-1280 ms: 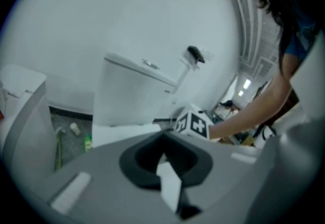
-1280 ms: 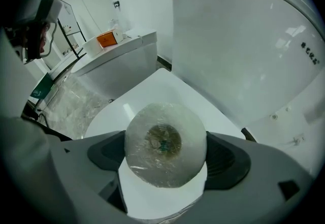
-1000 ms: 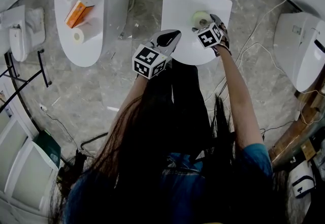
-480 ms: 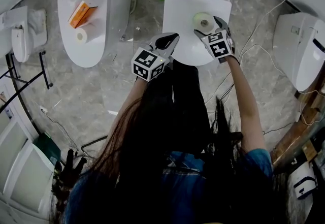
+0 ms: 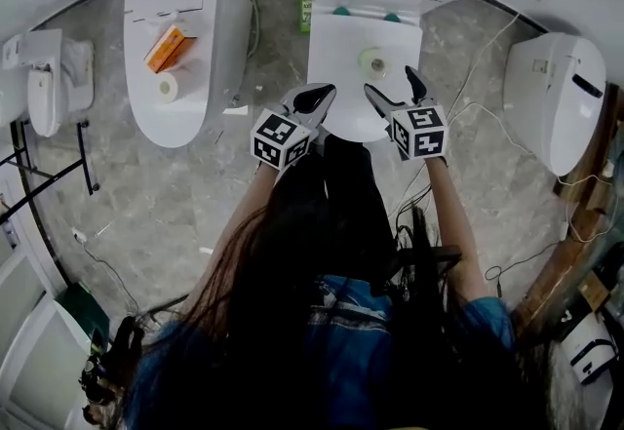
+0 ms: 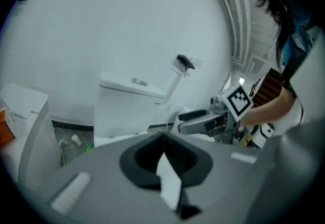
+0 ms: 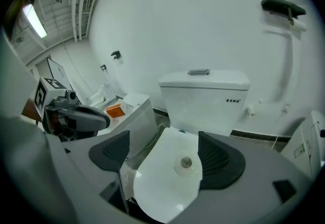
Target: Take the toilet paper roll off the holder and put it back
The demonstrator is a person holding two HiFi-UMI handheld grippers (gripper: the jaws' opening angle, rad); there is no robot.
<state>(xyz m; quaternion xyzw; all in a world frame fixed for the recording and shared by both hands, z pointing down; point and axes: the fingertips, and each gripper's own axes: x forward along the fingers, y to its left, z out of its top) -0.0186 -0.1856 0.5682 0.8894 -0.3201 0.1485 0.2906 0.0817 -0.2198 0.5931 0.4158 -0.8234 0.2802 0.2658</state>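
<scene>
Your right gripper has its claw spread wide and empty. The toilet paper roll stands on end on the closed toilet lid, just past the fingertips at about 11 o'clock from them and not touching either pad. Your left gripper has its claw pressed together with nothing I can make out in it, hovering off the lid's near edge at 9 o'clock from the right one.

Judging from this, the main risks are:
- The roll is loose on a smooth, curved lid. Close off-centre and one pad will likely shove it, and it could tip and run off onto the floor.
- Squeeze hard and you may flatten the core, which would make it awkward to slide onto a holder.
- I can't confirm the holder: a dark wall fitting sits high at 1 o'clock in the right gripper view, but whether it takes a roll is unclear.
- A second roll lies on the neighbouring toilet at 9 o'clock, beside an orange box; don't mistake it for yours.
- Cables trail over the floor at 3 o'clock, so mind your feet.

As for writing, there is small dark print on the tank, too small to read, and the box's print isn't legible either
</scene>
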